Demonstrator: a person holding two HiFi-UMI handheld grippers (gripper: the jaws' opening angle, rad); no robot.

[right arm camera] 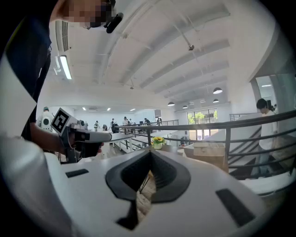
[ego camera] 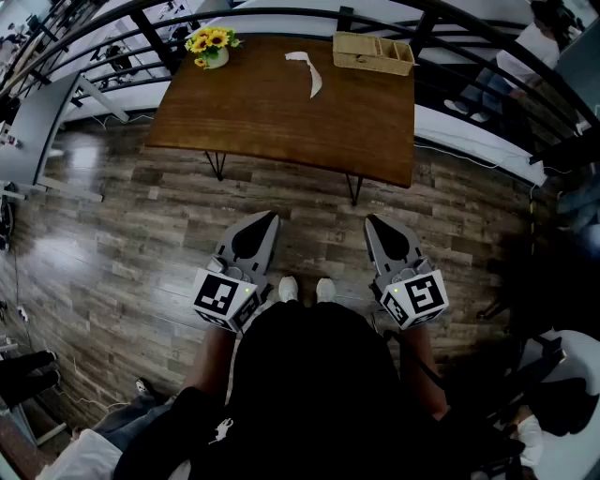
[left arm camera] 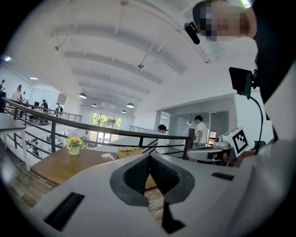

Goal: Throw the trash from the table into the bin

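A white crumpled strip of paper (ego camera: 307, 70) lies on the brown wooden table (ego camera: 281, 122), towards its far side; it also shows small as the paper (left arm camera: 107, 156) in the left gripper view. Both grippers are held in front of the person's body, well short of the table and above the floor. My left gripper (ego camera: 272, 218) is shut with nothing between its jaws, whose tips meet at the left gripper (left arm camera: 149, 156). My right gripper (ego camera: 369, 221) is likewise shut and empty, tips together at the right gripper (right arm camera: 150, 153). No bin shows in any view.
A pot of sunflowers (ego camera: 213, 45) stands at the table's far left corner and a wooden box (ego camera: 372, 52) at its far right. A black railing (ego camera: 281, 14) runs behind the table. Wood-plank floor (ego camera: 122, 244) lies between me and the table. People stand at the right edge.
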